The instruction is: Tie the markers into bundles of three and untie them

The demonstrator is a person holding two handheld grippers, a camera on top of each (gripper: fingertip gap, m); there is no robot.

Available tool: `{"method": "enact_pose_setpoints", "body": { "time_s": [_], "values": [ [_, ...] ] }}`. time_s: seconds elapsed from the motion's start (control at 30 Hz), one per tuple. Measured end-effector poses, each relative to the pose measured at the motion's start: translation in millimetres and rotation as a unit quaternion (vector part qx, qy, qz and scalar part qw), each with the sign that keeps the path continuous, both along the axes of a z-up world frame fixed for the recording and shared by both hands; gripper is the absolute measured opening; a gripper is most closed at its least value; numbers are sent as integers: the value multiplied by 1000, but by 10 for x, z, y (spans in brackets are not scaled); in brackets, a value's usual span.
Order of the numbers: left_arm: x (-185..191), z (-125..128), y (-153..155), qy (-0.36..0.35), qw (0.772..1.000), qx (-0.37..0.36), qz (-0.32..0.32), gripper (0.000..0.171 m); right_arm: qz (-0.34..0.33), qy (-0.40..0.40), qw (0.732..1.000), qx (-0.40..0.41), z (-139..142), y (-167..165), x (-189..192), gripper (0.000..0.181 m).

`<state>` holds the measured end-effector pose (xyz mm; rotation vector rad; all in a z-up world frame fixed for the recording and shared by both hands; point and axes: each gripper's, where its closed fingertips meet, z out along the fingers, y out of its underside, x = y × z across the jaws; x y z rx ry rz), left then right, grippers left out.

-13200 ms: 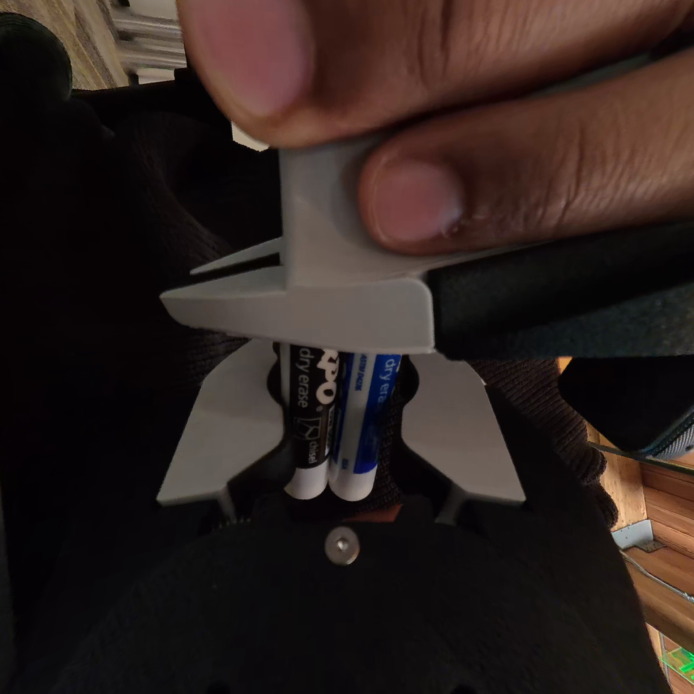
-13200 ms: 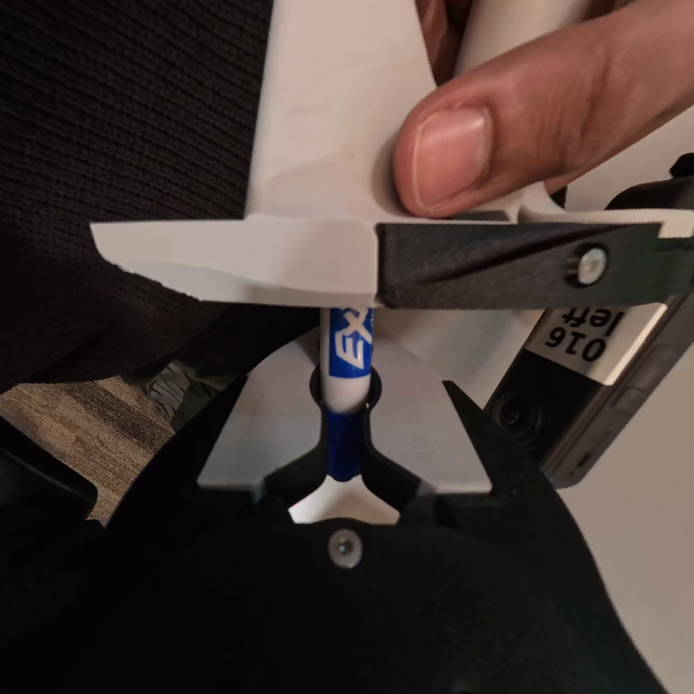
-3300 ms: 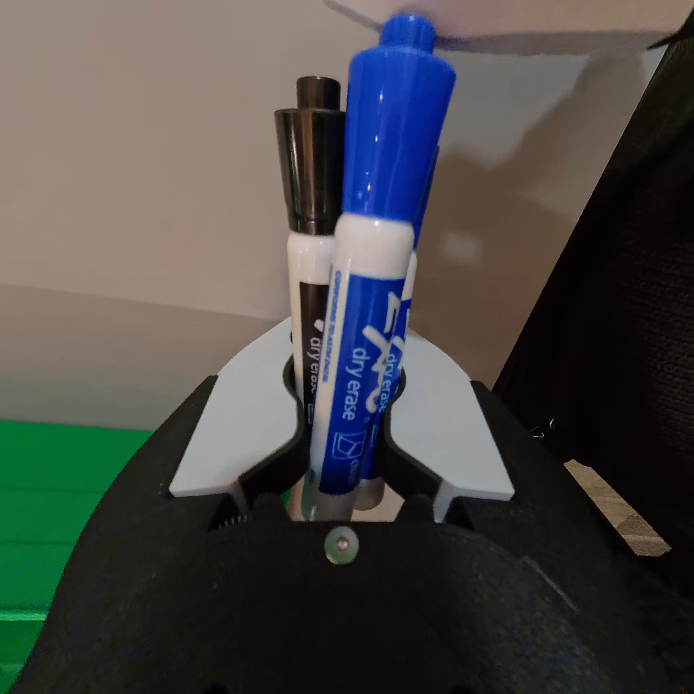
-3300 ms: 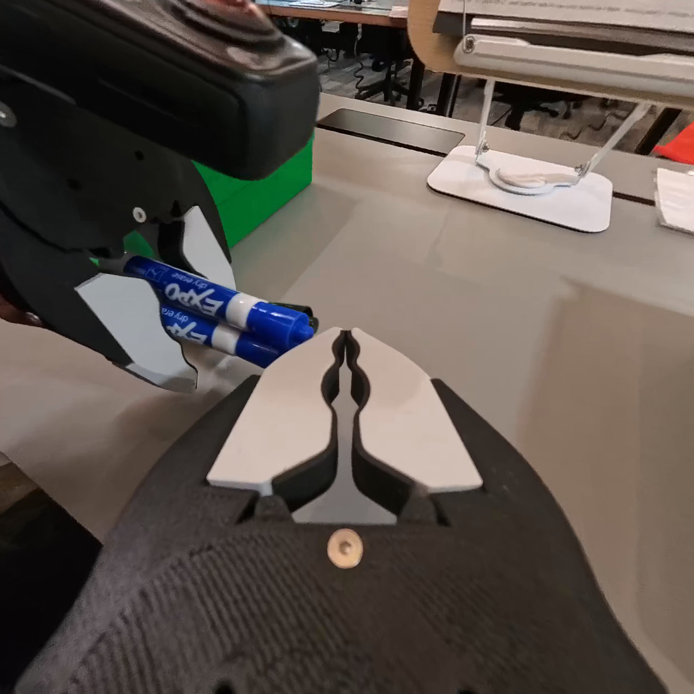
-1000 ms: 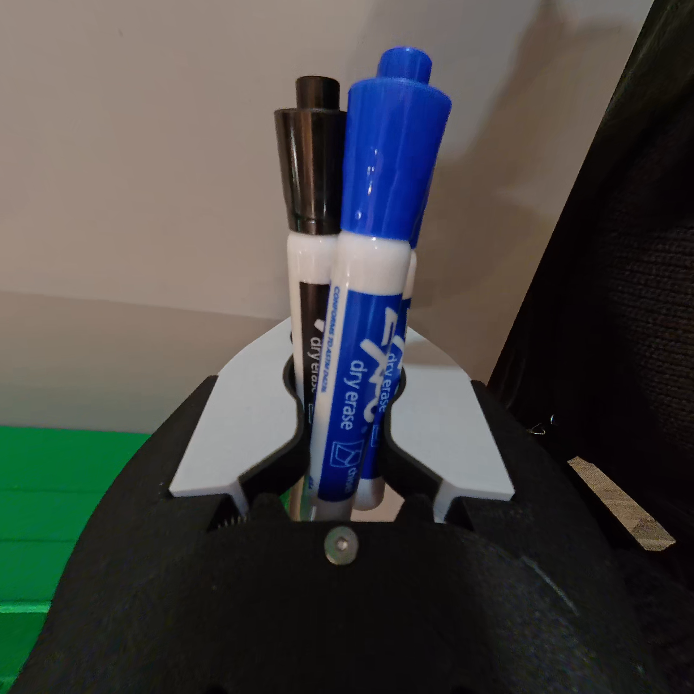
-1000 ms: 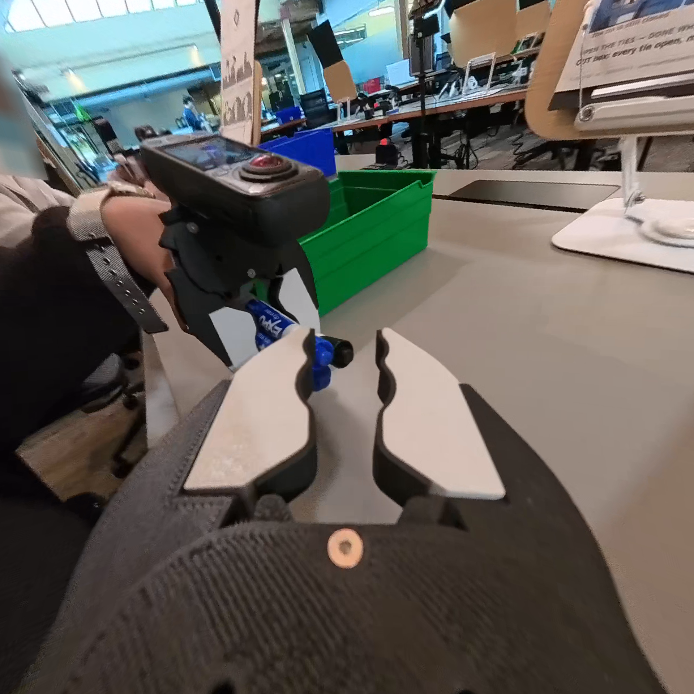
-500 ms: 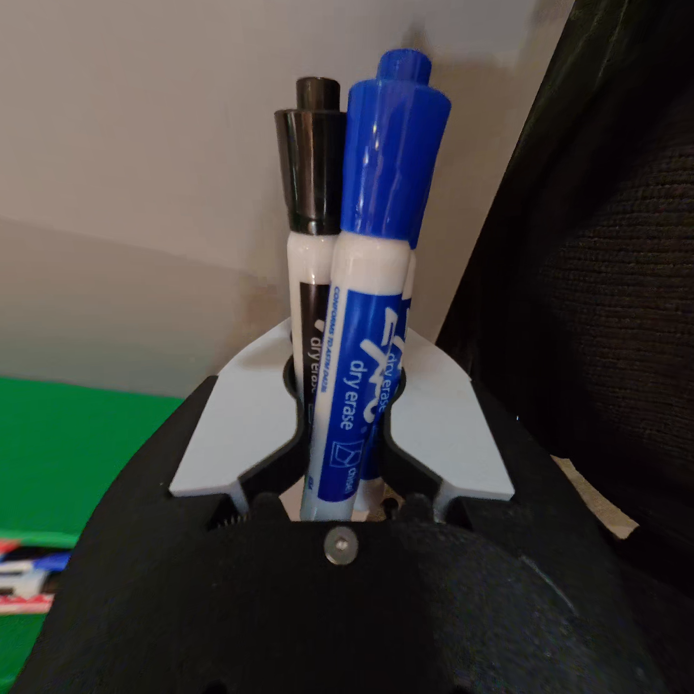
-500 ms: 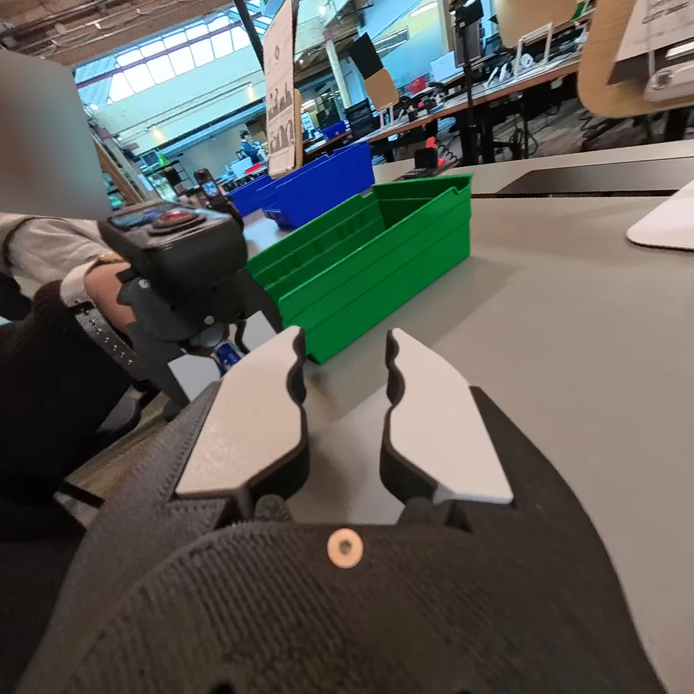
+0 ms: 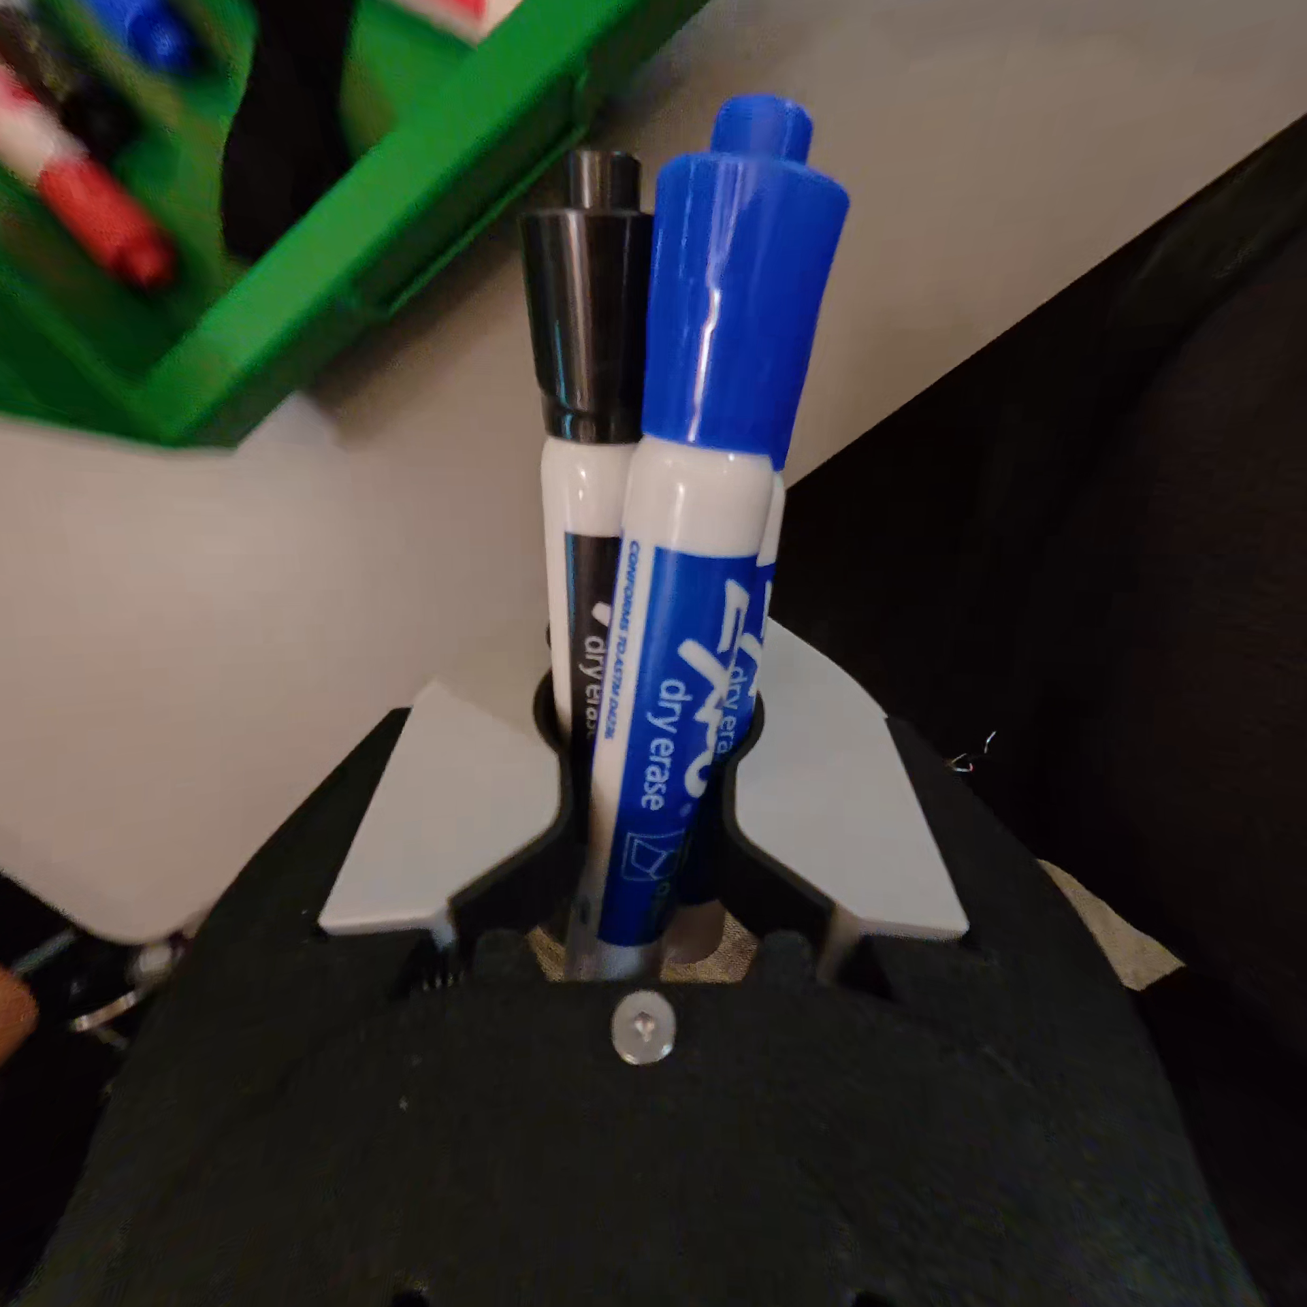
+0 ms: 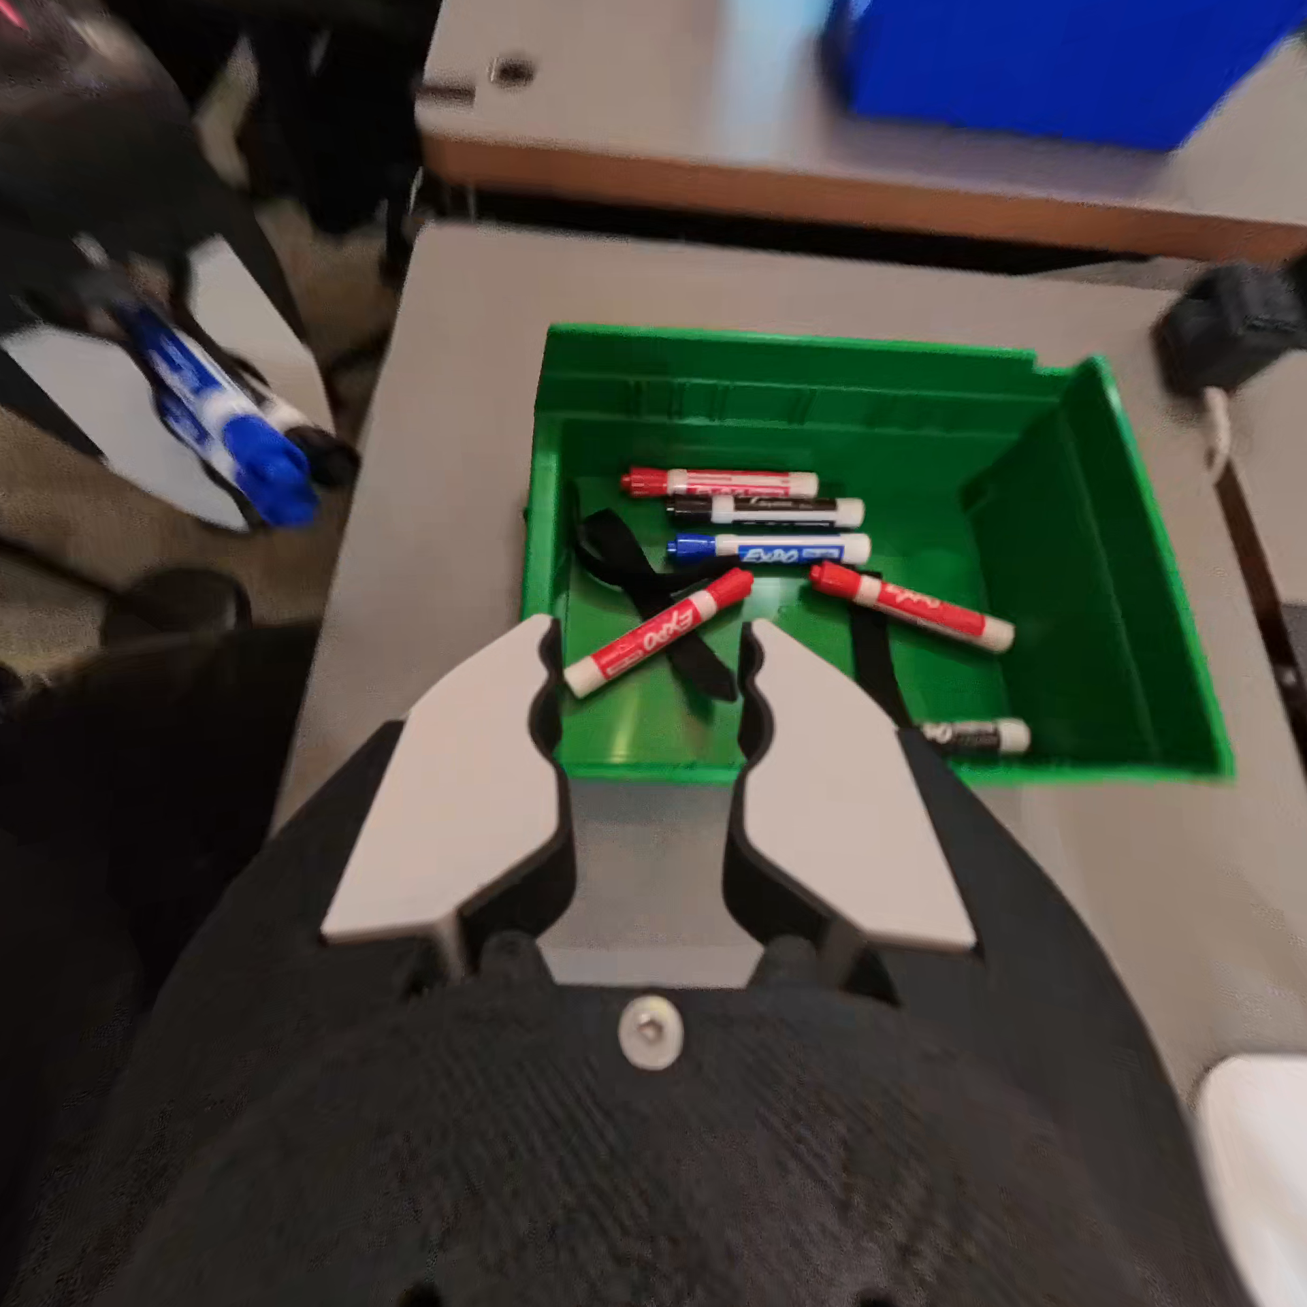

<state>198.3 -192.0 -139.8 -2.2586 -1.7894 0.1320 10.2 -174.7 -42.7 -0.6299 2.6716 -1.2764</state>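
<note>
My left gripper [image 9: 647, 679] is shut on a bundle of three dry-erase markers: a black one [image 9: 583, 368], a blue one [image 9: 714, 495] in front and a second blue one [image 9: 760, 124] behind it. The same bundle [image 10: 233, 431] shows at the left in the right wrist view. My right gripper [image 10: 647, 636] is open and empty above the near edge of a green bin [image 10: 1117, 566]. The bin holds several loose markers: a red one [image 10: 658, 633] lies just past my fingertips, with more red, black and blue ones beyond, over a black strap [image 10: 636, 573].
The bin stands on a grey table [image 10: 438, 495], and its corner [image 9: 304, 233] shows at top left in the left wrist view. A blue bin [image 10: 1047, 64] sits on a farther table. A black object with a cord [image 10: 1230, 332] lies at the right. About 20 cm separates my left fingertips from my right.
My right gripper has swung from a level view across the table to looking down into the green bin, jaws a little wider. The left gripper has turned towards the bin, still holding the markers.
</note>
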Motion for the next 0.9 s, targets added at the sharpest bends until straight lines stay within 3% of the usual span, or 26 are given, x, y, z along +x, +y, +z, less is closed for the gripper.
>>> {"method": "enact_pose_setpoints", "body": {
  "time_s": [0.13, 0.2, 0.27, 0.47, 0.53, 0.6, 0.73, 0.83, 0.9],
  "values": [
    [322, 54, -262, -21, 998, -11, 64, 45, 107, 118, 980, 121, -378, -512, 88, 44],
    [400, 77, -335, -24, 996, -10, 83, 45, 213, 158, 952, 155, -631, -577, 275, 44],
    [438, 82, -360, -25, 996, -5, 89, 45, 297, 217, 915, 165, -923, -601, 336, 31],
    [454, 41, -356, -30, 996, 5, 84, 45, 348, 272, 871, 216, -1462, -723, 334, 23],
    [442, 29, -344, -31, 996, 8, 81, 44, 355, 303, 858, 216, -1495, -745, 268, 3],
    [434, 14, -322, -33, 996, 12, 76, 44, 356, 304, 859, 209, -1344, -724, 235, 3],
    [393, 9, -223, -33, 997, 24, 59, 44, 288, 219, 920, 151, -576, -485, 165, 2],
    [302, 32, -78, -28, 998, 40, 34, 44, 217, 182, 955, 84, -75, -16, -79, 2],
    [229, 43, 65, -28, 998, 48, 9, 44, 187, 147, 969, 63, 60, 495, -192, 2]
  ]
}}
